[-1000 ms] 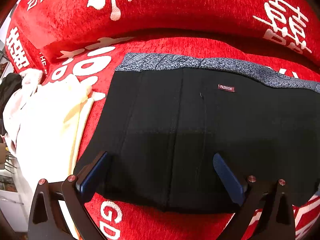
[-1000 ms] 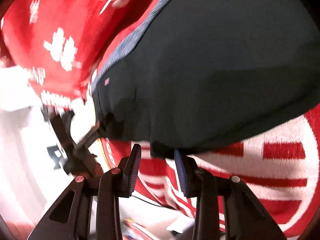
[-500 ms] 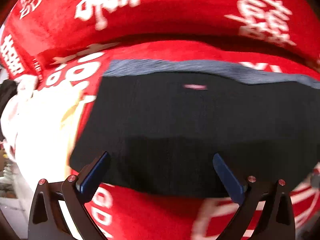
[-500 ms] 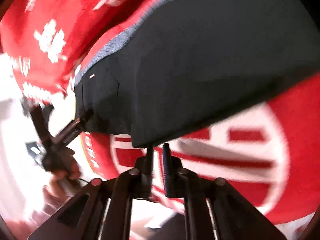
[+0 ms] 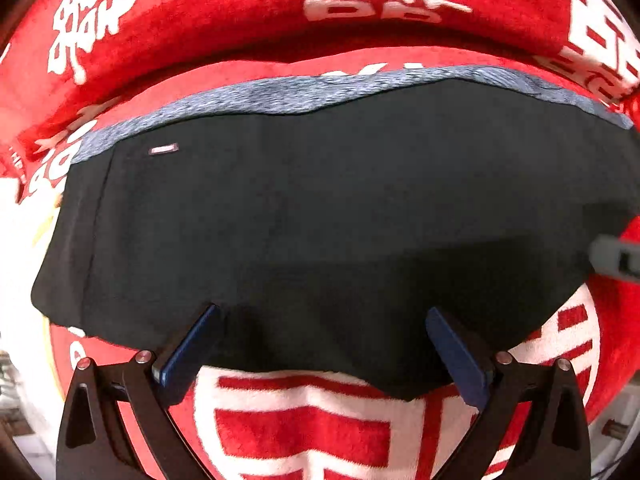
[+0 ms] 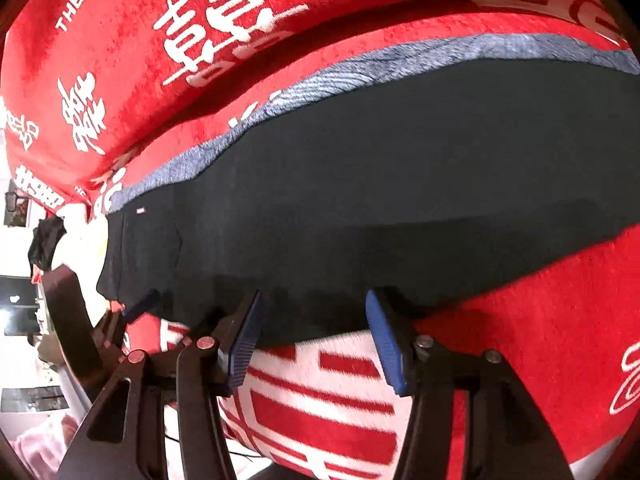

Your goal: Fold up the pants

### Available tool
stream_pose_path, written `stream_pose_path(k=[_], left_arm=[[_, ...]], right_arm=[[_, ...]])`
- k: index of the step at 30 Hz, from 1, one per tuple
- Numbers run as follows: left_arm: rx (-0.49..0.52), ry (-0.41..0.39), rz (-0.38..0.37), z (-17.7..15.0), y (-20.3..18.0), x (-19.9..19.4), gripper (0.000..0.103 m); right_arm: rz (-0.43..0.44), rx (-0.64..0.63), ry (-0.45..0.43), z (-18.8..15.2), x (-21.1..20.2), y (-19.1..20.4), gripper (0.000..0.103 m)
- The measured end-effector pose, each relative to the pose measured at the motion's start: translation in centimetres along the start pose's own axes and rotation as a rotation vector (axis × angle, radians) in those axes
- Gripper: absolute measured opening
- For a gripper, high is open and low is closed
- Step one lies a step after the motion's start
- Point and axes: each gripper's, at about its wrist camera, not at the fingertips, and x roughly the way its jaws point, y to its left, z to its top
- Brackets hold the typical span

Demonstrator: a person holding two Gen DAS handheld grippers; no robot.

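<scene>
The black pants (image 5: 320,216) lie flat and folded on the red sofa seat, grey waistband (image 5: 280,100) along the far edge, a small label (image 5: 163,149) at the far left. My left gripper (image 5: 320,344) is open, its blue pads at the pants' near edge, holding nothing. In the right wrist view the same pants (image 6: 400,200) stretch across the seat. My right gripper (image 6: 316,336) is open at their near edge, empty. The left gripper (image 6: 136,308) shows at the pants' left corner there.
The red sofa cover (image 5: 304,420) with white characters spreads under the pants, and its backrest (image 6: 200,40) rises behind. Pale cloth (image 5: 16,216) lies at the far left. The sofa's front edge is just below the grippers.
My right gripper, nearly shut half a second ago, has opened and swung to face the pants' near edge. My left gripper has shifted right along that edge, still open.
</scene>
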Motion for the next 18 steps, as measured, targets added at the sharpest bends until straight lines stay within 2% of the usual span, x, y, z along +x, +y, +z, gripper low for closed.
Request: stream_pose_path(k=[3,8,12,18], left_arm=[[-0.009,0.015,0.01,0.7,-0.5,-1.0,0.103],[0.035,-0.006,-0.005,1.8,-4.1,-2.7,0.103],[0.091,-0.013,-0.039,3.1,-8.6,-3.5,0.103],[0.12,-0.018,-0.096,5.2,-15.1,-4.4,0.103]], right_arm=[[0.022,0.024,0.009,-0.8,-0.8,-1.1,0.057],[0.004,0.076,-0.043,-1.5,-3.2,-4.4,0.057],[-0.014,0.147,-0.066,-1.7,-5.1,-8.6,0.057],[-0.055,0.221,-0.117,-1.1,-8.3,-14.6,0.057]])
